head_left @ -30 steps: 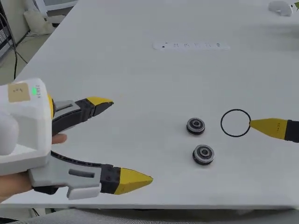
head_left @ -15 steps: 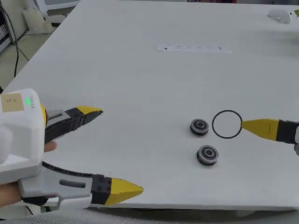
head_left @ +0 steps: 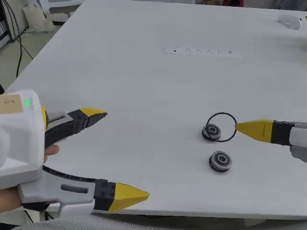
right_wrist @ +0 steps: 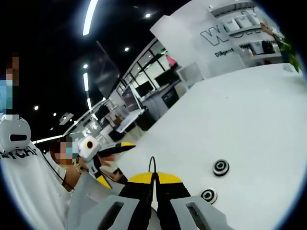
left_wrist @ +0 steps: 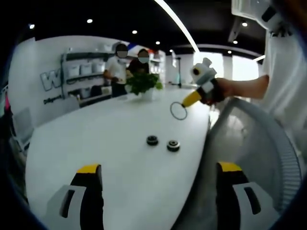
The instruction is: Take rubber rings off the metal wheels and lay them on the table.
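Observation:
Two small metal wheels (head_left: 212, 132) (head_left: 220, 160) lie flat on the white table (head_left: 144, 86), right of centre. My right gripper (head_left: 238, 128) comes in from the right edge, shut on a thin black rubber ring (head_left: 221, 115). The ring hangs just above the table and overlaps the farther wheel in the head view. In the right gripper view the ring (right_wrist: 151, 165) shows edge-on above the closed jaws, with both wheels (right_wrist: 221, 167) (right_wrist: 208, 195) to the right. My left gripper (head_left: 117, 154) is open at the near left, holding nothing. The left gripper view shows the wheels (left_wrist: 152, 140) (left_wrist: 173, 145) and ring (left_wrist: 178, 110) ahead.
A white power strip (head_left: 201, 51) lies flat at the far middle of the table. The near table edge runs just below the left gripper. A small white object (head_left: 288, 19) sits at the far right corner. A potted plant (left_wrist: 144, 84) and people stand beyond the table.
The right gripper has carried the ring leftward, from beside the farther wheel to over it. The left gripper has stayed open and barely moved.

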The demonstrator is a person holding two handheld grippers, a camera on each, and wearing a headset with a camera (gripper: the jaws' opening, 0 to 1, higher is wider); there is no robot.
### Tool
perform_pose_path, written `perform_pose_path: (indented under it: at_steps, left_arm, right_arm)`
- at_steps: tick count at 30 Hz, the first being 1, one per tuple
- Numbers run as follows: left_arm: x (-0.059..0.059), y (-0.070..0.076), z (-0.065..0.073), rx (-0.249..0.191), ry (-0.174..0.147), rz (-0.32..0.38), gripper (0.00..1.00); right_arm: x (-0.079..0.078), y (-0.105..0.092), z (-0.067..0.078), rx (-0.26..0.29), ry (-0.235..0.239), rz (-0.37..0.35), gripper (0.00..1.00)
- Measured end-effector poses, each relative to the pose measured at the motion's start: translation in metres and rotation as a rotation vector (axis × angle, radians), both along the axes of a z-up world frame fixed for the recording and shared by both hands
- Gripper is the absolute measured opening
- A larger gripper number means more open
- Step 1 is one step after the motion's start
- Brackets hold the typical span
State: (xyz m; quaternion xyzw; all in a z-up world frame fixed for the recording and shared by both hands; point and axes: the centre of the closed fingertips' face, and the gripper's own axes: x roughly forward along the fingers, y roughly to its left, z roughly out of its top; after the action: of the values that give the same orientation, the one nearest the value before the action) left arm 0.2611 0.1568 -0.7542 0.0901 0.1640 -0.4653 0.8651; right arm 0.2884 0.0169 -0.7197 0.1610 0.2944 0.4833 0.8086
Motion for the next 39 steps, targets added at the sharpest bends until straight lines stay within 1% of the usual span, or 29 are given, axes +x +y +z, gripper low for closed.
perform_pose_path:
  at_steps: [5, 7, 10, 16, 19, 23, 27, 30, 32, 36, 39]
  left_arm:
    - [0.002, 0.004, -0.003, 0.011, -0.002, -0.005, 1.0]
    - [0.004, 0.005, -0.002, 0.004, -0.007, -0.001, 1.0]
    - [0.007, 0.006, 0.0, -0.01, -0.008, 0.0, 1.0]
    - [0.009, 0.007, -0.003, -0.015, -0.008, 0.004, 0.99]
    - [0.01, 0.006, -0.005, -0.032, -0.001, 0.012, 0.99]
    - [0.012, 0.007, -0.009, -0.033, 0.009, 0.026, 0.99]
    - [0.014, 0.006, -0.01, -0.047, 0.016, 0.032, 0.99]
    - [0.015, 0.005, -0.013, -0.04, 0.02, 0.032, 0.99]
    - [0.016, 0.005, -0.015, -0.04, 0.024, 0.034, 0.99]
    - [0.015, 0.003, -0.017, -0.042, 0.034, 0.029, 0.98]
    - [0.013, 0.001, -0.02, -0.034, 0.042, 0.016, 0.98]
  right_arm:
    - [0.0, 0.013, -0.004, -0.02, 0.008, 0.026, 0.0]
    - [0.0, 0.018, -0.008, -0.041, 0.014, 0.041, 0.0]
    - [0.002, 0.025, -0.012, -0.055, 0.022, 0.06, 0.0]
    - [0.005, 0.036, -0.026, -0.104, 0.036, 0.105, 0.0]
    - [0.006, 0.039, -0.034, -0.128, 0.047, 0.121, 0.0]
    - [0.009, 0.041, -0.041, -0.15, 0.063, 0.15, 0.0]
    - [0.014, 0.041, -0.051, -0.174, 0.078, 0.161, 0.0]
    - [0.017, 0.042, -0.06, -0.205, 0.083, 0.172, 0.0]
    - [0.018, 0.043, -0.064, -0.213, 0.087, 0.184, 0.0]
    - [0.02, 0.044, -0.08, -0.258, 0.104, 0.207, 0.0]
    - [0.022, 0.046, -0.086, -0.264, 0.108, 0.218, 0.0]
